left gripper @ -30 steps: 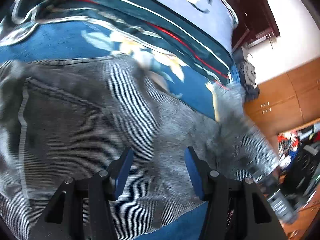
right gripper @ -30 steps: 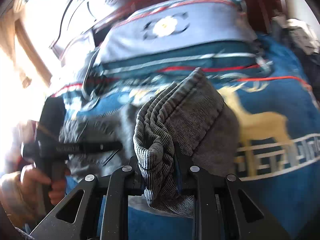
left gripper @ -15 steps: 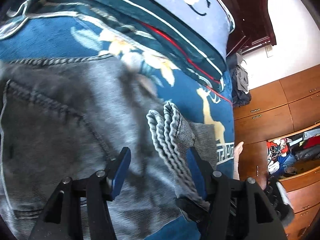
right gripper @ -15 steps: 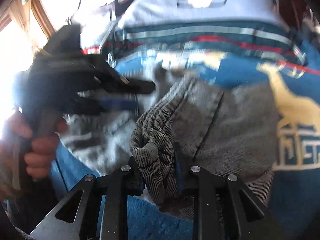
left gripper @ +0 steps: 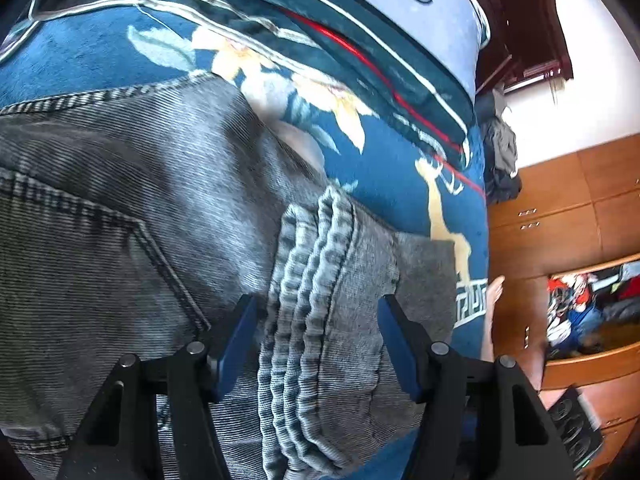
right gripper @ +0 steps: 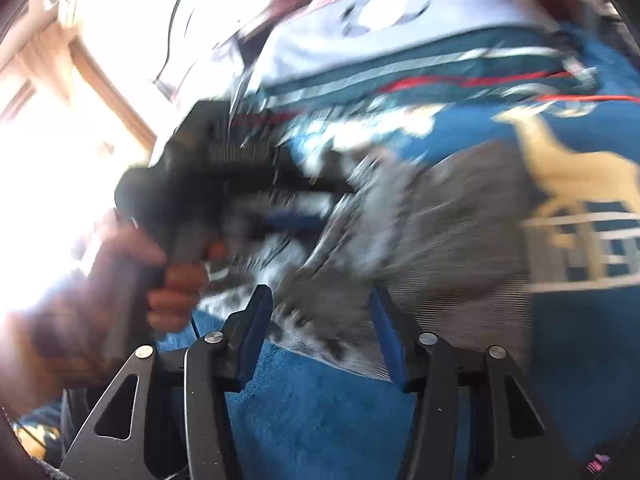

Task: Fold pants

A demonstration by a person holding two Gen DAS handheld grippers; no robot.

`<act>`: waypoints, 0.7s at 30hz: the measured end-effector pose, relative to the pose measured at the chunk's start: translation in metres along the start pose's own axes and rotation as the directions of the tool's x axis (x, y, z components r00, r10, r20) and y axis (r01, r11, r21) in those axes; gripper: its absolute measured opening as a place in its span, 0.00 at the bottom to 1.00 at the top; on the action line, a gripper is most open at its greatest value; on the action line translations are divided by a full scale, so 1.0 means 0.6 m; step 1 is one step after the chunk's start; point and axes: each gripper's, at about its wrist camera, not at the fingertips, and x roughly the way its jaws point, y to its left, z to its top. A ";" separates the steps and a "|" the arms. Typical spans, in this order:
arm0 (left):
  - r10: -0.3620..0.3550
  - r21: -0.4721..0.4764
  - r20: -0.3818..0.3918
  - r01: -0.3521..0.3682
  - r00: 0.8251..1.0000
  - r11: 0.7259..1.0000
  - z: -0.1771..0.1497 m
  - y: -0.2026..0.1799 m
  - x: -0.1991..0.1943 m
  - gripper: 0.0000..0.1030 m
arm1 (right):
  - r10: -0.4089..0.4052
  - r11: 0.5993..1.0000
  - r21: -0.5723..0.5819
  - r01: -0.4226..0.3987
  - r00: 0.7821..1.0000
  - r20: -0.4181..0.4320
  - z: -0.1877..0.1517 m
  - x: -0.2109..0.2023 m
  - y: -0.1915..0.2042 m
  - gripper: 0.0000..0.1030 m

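Legible text, labels, brands, numbers: none in either view. Blanket, ahead of the left jaws: pictorial motifs only (deer, flowers, key-pattern border), no lettering. Jeans between the jaws: no tag showing. Right wrist view too blurred to read.

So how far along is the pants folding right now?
One fold looks done: the hem end lies doubled over the seat of the grey pants on the blue blanket. Nothing is in hand; the left gripper and right gripper are both open. The pants likely need another fold.
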 end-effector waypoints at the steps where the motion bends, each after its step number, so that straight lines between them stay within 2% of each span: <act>1: 0.003 0.009 -0.004 -0.003 1.000 1.000 -0.003 -0.005 0.004 0.60 | -0.035 0.999 0.019 0.034 0.999 0.020 0.002 -0.014 -0.009 0.49; 2: 0.015 0.023 0.002 -0.015 1.000 1.000 -0.006 -0.009 0.006 0.51 | -0.089 0.995 0.045 0.088 0.996 0.032 0.005 -0.027 -0.021 0.49; 3: 0.040 0.047 0.015 -0.041 0.999 0.998 -0.011 -0.014 0.006 0.26 | -0.167 0.983 0.074 0.165 0.986 0.015 0.007 -0.033 -0.039 0.49; 4: 0.059 0.063 0.022 -0.060 0.998 0.996 -0.014 -0.016 0.005 0.18 | -0.215 0.972 0.095 0.215 0.977 -0.008 0.009 -0.028 -0.051 0.51; 6: 0.040 0.064 0.055 -0.044 0.998 0.997 -0.022 -0.013 -0.008 0.16 | -0.235 0.957 0.160 0.243 0.970 -0.068 0.002 -0.016 -0.084 0.51; 10: -0.018 0.082 0.178 0.003 0.984 0.997 -0.047 -0.009 -0.055 0.15 | -0.178 0.943 0.264 0.202 0.978 -0.114 -0.017 0.009 -0.116 0.50; 12: 0.021 0.070 0.174 -0.034 0.985 0.997 -0.060 0.003 -0.049 0.15 | -0.180 0.943 0.256 0.212 0.973 -0.144 -0.028 0.026 -0.124 0.48; 14: 0.071 0.060 0.157 -0.081 0.985 0.995 -0.077 0.021 -0.035 0.15 | -0.213 0.950 0.200 0.241 0.965 -0.150 -0.039 0.029 -0.122 0.47; 16: 0.044 0.025 0.162 -0.048 0.986 0.999 -0.080 0.035 -0.039 0.16 | -0.221 0.955 0.163 0.246 0.962 -0.160 -0.035 0.025 -0.110 0.49; 18: 0.050 -0.005 0.155 -0.050 0.987 0.999 -0.069 0.038 -0.048 0.21 | -0.204 0.957 0.178 0.230 0.967 -0.154 -0.030 0.020 -0.113 0.49; 19: 0.072 -0.002 0.170 -0.073 0.983 0.997 -0.061 0.034 -0.060 0.21 | -0.192 0.955 0.199 0.218 0.971 -0.142 -0.029 0.016 -0.117 0.49; 21: 0.120 0.024 0.237 -0.129 0.964 0.991 -0.047 0.016 -0.087 0.22 | -0.167 0.950 0.245 0.192 0.979 -0.120 -0.028 0.004 -0.127 0.49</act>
